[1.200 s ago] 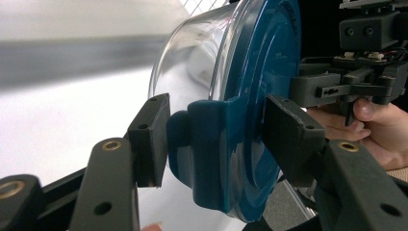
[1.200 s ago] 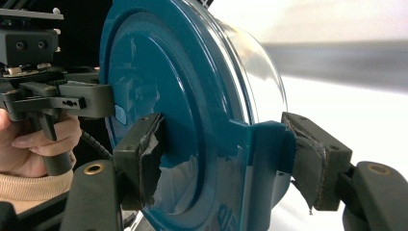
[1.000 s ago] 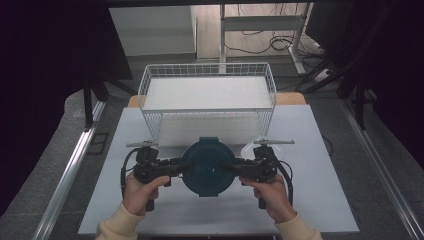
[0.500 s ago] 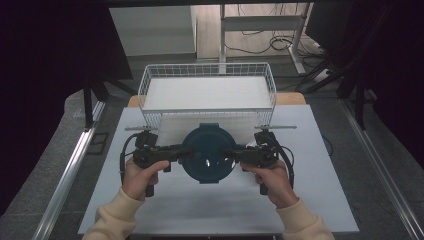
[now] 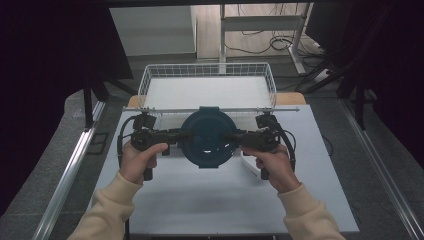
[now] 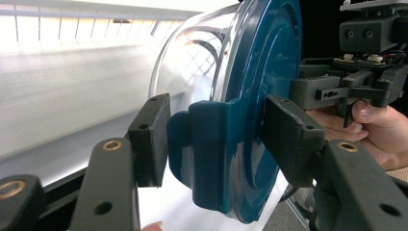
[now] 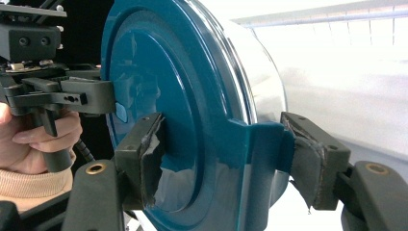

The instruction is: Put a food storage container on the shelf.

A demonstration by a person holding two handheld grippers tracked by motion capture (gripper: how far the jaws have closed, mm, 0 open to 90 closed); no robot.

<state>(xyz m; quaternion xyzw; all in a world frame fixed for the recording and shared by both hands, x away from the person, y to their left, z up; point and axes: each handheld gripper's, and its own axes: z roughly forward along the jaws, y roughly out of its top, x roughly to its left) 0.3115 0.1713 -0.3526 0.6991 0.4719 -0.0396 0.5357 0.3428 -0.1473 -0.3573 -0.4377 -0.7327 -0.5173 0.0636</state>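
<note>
A round container (image 5: 207, 137) with a dark teal lid and a clear bowl hangs above the white table (image 5: 200, 200), just in front of the wire basket's near rim. My left gripper (image 5: 182, 136) is shut on the lid's left side clip, and my right gripper (image 5: 231, 137) is shut on the right clip. In the left gripper view the pads (image 6: 154, 139) press both sides of the teal clip (image 6: 211, 144), with the lid (image 6: 260, 72) on edge. In the right gripper view the worn pads (image 7: 144, 154) clamp the opposite clip (image 7: 255, 144).
A white wire basket (image 5: 145, 82) with a pale floor stands at the table's far edge, its front rail (image 5: 280, 109) level with the container. A white curved piece (image 5: 248, 166) lies on the table under my right hand. Cables and desk legs sit beyond.
Both hands have lifted the container together and carried it away from the person, toward the basket's front rim. The grips on the two clips look unchanged.
</note>
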